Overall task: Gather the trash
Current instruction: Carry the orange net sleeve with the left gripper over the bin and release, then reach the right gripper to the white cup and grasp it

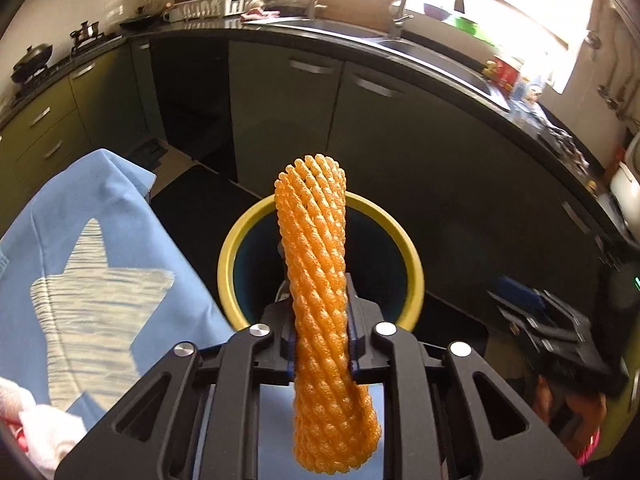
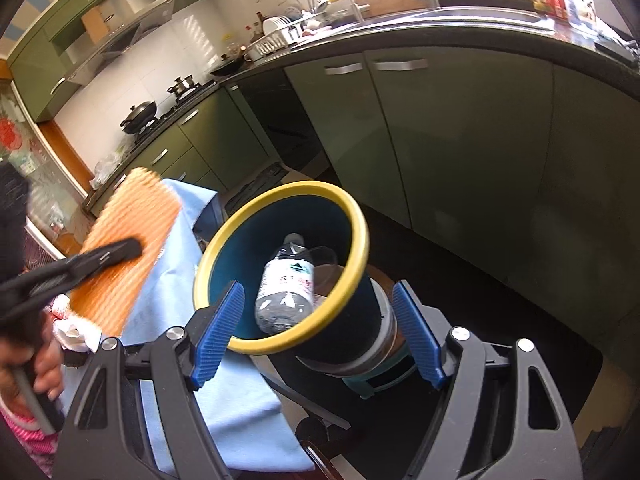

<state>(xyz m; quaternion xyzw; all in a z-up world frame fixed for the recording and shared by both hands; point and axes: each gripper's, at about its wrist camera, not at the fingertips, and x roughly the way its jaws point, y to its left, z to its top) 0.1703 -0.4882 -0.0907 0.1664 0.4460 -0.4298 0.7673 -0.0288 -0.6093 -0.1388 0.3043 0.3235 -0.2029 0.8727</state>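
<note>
The orange foam net was smeared by motion in the right wrist view, and in the left it hid the left gripper's fingertips. The plastic bottle's label was too small to read. The bin's base was hidden behind its own body. The blue cloth ran off the frame's left edge.

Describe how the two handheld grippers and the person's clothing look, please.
Both grippers are black, built of flat arms with triangular cut-outs and round silver bolt heads. The right gripper has blue ribbed pads on its jaws. The left gripper shows only thin blue edges there. The sleeve is pink knit.
</note>
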